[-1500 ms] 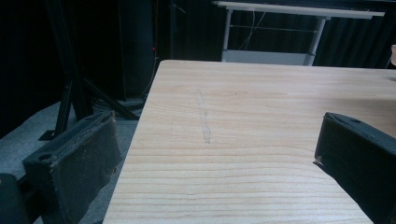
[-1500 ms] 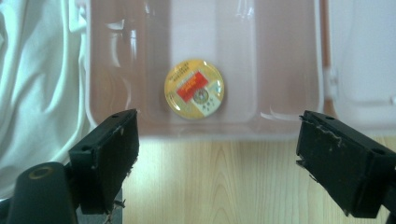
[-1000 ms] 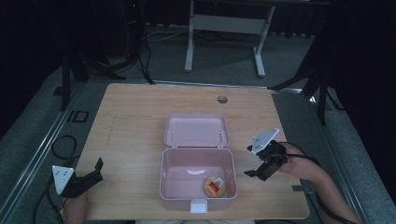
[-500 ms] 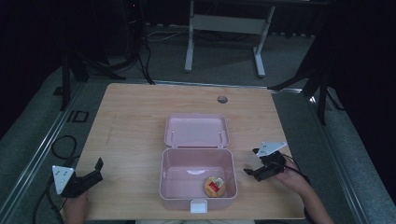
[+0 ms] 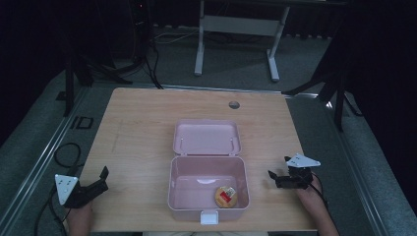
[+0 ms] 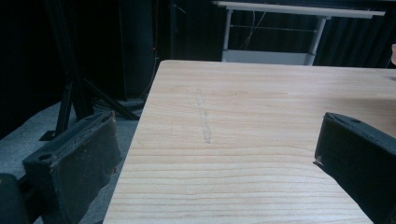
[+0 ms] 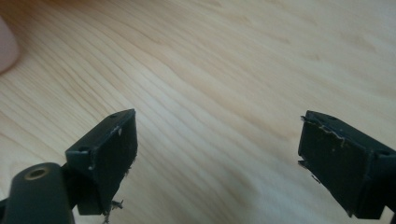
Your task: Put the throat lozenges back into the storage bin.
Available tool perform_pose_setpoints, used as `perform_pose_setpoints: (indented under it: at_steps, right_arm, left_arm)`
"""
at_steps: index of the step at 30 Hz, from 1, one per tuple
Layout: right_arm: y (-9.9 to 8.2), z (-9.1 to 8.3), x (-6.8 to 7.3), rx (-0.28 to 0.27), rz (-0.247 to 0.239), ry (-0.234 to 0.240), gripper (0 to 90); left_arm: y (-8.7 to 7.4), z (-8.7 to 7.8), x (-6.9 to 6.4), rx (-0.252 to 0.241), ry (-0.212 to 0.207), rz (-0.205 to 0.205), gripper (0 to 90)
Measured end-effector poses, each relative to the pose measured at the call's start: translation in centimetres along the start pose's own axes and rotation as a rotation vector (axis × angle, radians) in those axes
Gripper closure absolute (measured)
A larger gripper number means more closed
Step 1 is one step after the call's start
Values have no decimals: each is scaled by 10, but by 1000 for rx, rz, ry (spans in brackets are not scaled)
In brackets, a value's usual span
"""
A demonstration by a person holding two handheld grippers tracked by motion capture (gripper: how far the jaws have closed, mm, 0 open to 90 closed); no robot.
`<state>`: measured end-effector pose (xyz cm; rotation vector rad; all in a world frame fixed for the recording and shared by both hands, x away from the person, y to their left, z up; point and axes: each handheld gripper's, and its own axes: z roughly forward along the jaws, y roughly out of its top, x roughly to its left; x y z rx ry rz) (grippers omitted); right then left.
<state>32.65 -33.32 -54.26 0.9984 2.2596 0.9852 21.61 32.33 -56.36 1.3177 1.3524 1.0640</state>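
An open pink box point(image 5: 183, 195) stands mid-table near the front edge, its lid point(image 5: 206, 138) laid flat behind it. Inside, at the front right, lies a round tan item with a red label point(image 5: 225, 196). My left gripper point(image 5: 102, 179) rests at the table's front left corner, open, far left of the box; its view has the jaws wide apart over bare wood point(image 6: 217, 126). My right gripper point(image 5: 273, 180) sits low on the table just right of the box, pointing at it, open and empty point(image 7: 217, 126). A pink corner of the box point(image 7: 6, 46) shows at that view's left.
The wooden table point(image 5: 142, 123) has a round cable hole point(image 5: 234, 104) at the back. A faint scratch point(image 6: 204, 119) runs ahead of the left gripper. A white-framed stand point(image 5: 236, 24) and dark tripod legs point(image 5: 74, 73) stand on the grey floor beyond.
My right gripper has drawn back toward the near edge and lowered beside the box. The left gripper and the box have not moved.
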Motion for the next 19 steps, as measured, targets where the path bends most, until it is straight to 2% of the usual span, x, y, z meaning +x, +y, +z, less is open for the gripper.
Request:
perform_pose_setpoints:
  at_steps: [3, 8, 11, 14, 19]
  right_arm:
    - [-8, -3, -4, -25, 51, -62, 116]
    - [-18, -9, -14, -70, 174, -164, 117]
    - [-21, -13, -19, -95, 228, -223, 117]
    - [-23, -15, -24, -115, 270, -220, 117]
    - [-23, -15, -24, -117, 258, -227, 117]
  left_arm:
    - [0, 0, 0, 2, 1, 3, 4]
    - [0, 0, 0, 2, 2, 3, 4]
    - [0, 0, 0, 2, 2, 3, 4]
    - [0, 0, 0, 4, 2, 3, 4]
    - [0, 0, 0, 4, 1, 3, 4]
